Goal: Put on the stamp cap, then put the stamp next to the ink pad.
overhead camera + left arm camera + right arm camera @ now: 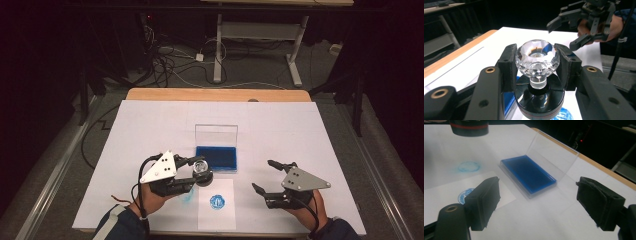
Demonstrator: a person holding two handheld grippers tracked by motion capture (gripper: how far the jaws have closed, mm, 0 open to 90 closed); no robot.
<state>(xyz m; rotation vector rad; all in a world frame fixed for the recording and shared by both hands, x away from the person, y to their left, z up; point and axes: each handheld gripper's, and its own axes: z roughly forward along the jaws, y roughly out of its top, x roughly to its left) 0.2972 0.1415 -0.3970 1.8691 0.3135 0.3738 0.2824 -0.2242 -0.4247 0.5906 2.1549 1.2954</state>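
Note:
A stamp with a clear faceted knob (537, 58) and a round black base (539, 100) hangs just above the white table, left of the ink pad. My left gripper (197, 172) is shut on the knob, one pad on each side. The base also shows in the right gripper view (469, 127). A blue ink pad (216, 158) lies in a clear case with its lid (216, 134) standing upright. A white paper slip (216, 216) bears a round blue print (217, 202). My right gripper (262, 175) stands open to the right of the slip, with nothing between its jaws.
A faint blue smear (186, 199) marks the white table cover (150, 125) left of the slip. A wooden table edge (215, 94) runs along the far side. Beyond it are floor cables (165, 62) and a desk frame (260, 35).

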